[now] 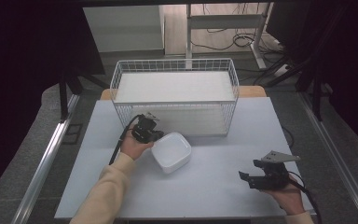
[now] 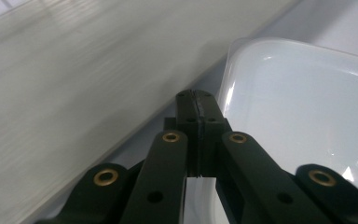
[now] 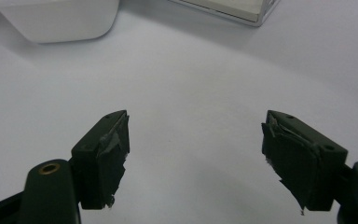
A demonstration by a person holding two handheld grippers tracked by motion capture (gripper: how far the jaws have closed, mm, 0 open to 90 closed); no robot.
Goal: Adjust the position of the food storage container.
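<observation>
A white square bowl (image 1: 171, 151) sits on the pale table (image 1: 214, 186) just in front of a white wire basket (image 1: 121, 77). My left gripper (image 1: 155, 136) is at the bowl's left rim with its jaws pressed together. In the left gripper view the left gripper (image 2: 196, 95) lies just outside the rim of the bowl (image 2: 303, 107), and I see nothing between the pads. My right gripper (image 1: 248, 169) hovers low at the front right, open, about a hand's width from the bowl. In the right gripper view the right gripper (image 3: 196, 140) is wide open and has bare table between the jaws.
The wire basket has a white liner (image 1: 175, 86) and stands at the table's back centre. Its lower corner (image 3: 256, 14) and the bowl (image 3: 60, 18) lie ahead of the right gripper. Dark floor, metal rails and cables surround the table.
</observation>
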